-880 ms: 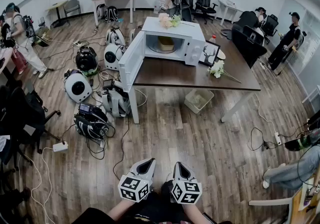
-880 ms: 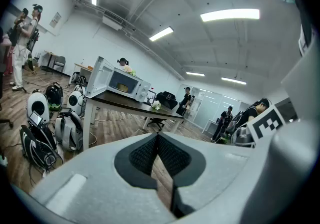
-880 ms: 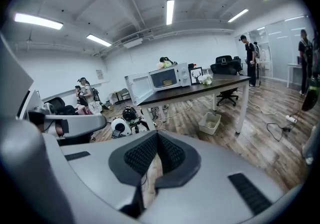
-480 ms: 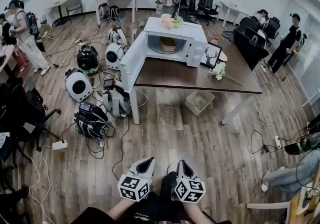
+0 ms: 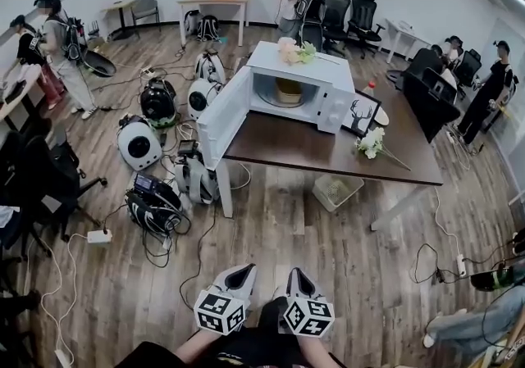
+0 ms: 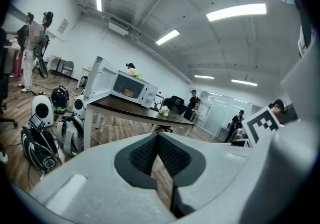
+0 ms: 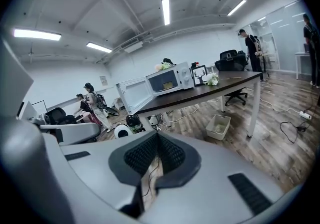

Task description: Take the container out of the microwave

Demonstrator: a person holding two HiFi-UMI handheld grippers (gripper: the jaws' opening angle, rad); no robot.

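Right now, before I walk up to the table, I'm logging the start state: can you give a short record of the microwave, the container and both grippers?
microwave: on the left end of the dark table
door: swung wide open
container: yellowish, inside the cavity, untouched
left gripper: shut, empty, well short of the table
right gripper: shut, empty, beside the left one
on microwave top: flowers
right of microwave: framed deer picture
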